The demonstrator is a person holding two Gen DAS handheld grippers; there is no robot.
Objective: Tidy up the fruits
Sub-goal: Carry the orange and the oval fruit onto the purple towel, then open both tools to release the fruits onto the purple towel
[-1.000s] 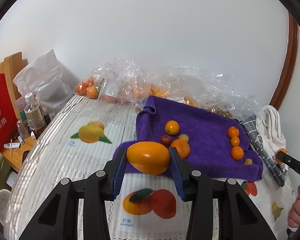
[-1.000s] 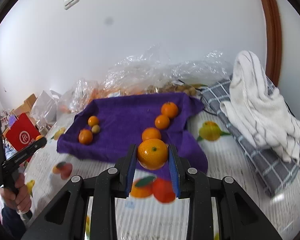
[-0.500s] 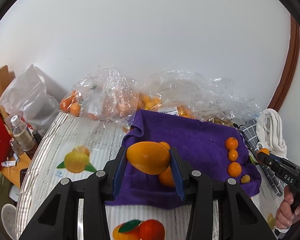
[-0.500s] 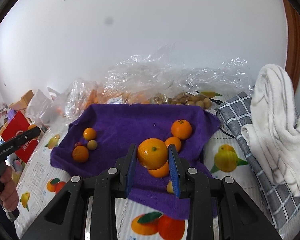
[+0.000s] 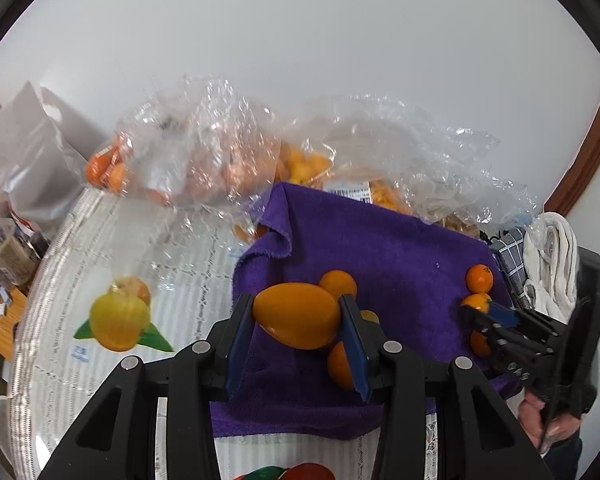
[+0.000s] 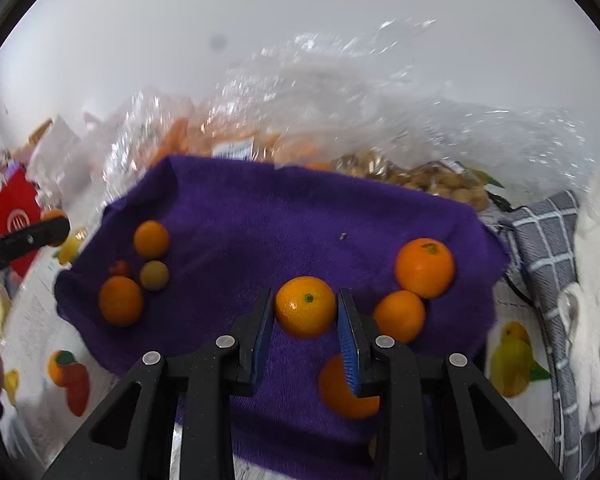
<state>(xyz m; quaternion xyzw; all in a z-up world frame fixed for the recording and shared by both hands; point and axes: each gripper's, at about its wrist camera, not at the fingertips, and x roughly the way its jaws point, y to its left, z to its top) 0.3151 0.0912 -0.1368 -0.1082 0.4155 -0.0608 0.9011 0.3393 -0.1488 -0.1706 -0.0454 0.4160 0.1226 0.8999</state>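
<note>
My left gripper (image 5: 296, 316) is shut on an oval orange mango (image 5: 296, 314), held above the left part of the purple towel (image 5: 388, 248). My right gripper (image 6: 305, 312) is shut on a round tangerine (image 6: 305, 306) over the towel (image 6: 284, 220). On the towel's right lie a row of tangerines (image 6: 425, 267), (image 6: 399, 315), (image 6: 342, 390). On its left are two oranges (image 6: 151, 239), (image 6: 121, 301), a small yellowish fruit (image 6: 154, 275) and a small red one (image 6: 119, 268). The right gripper (image 5: 484, 314) also shows at the right edge of the left wrist view.
Clear plastic bags of fruit (image 5: 204, 160) pile up behind the towel against the white wall. A checked cloth (image 6: 540, 240) and a white towel (image 6: 596, 280) lie to the right. A bottle (image 5: 4, 240) and a red bag (image 6: 12, 212) are at the left.
Both grippers have moved forward over the purple towel with their fruit still held. The right one has also come lower and rolled a little.
</note>
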